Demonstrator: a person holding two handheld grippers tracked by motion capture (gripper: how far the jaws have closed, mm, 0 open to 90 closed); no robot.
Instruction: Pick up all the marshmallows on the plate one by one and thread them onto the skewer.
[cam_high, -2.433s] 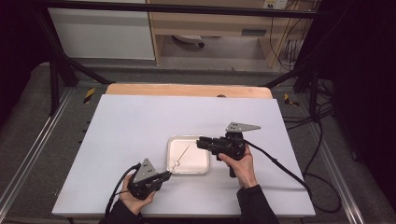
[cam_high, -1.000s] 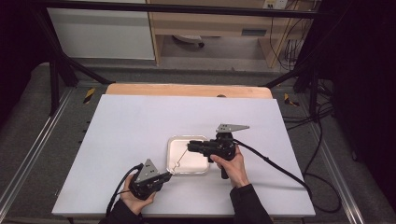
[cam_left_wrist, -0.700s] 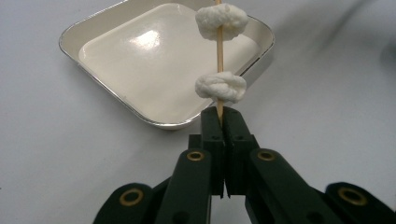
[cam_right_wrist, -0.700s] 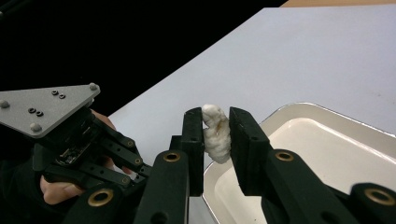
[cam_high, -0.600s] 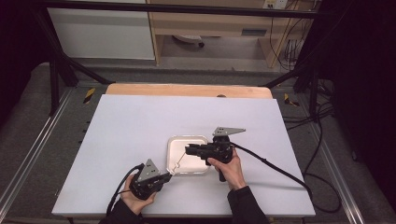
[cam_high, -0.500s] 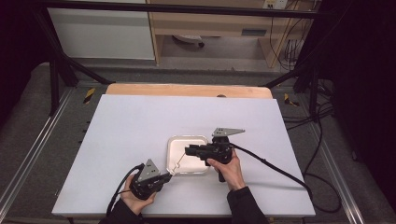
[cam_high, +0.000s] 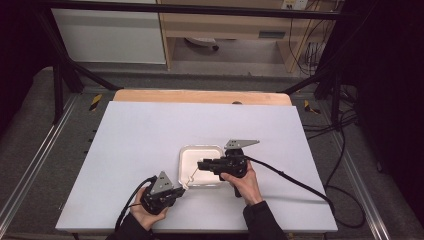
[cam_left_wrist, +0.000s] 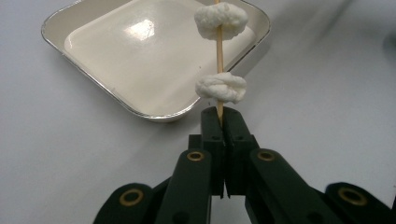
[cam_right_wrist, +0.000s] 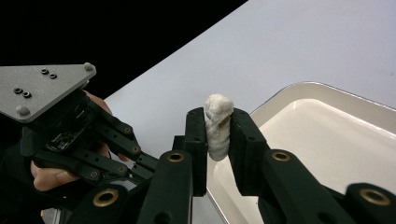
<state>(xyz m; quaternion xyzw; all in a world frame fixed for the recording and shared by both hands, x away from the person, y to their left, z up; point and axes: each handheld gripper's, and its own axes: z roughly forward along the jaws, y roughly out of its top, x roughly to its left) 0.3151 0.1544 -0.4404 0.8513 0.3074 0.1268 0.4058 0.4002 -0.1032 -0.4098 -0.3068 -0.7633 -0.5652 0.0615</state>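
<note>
The left hand-held gripper (cam_left_wrist: 219, 122) clamps a wooden skewer (cam_left_wrist: 218, 60) near the worktop's near edge, its length pointing out over the tray (cam_left_wrist: 88, 56). The left gripper view shows two marshmallows threaded on it; the right hand-held gripper (cam_right_wrist: 218, 133) pinches a third marshmallow (cam_right_wrist: 217, 125).

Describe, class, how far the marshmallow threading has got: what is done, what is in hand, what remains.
Done: two marshmallows sit on the skewer, which the left tool clamps at its base. In hand: the right tool grips a third marshmallow above the tray. Left: pushing it onto the skewer; the tray looks empty, so it may be the last.
</note>
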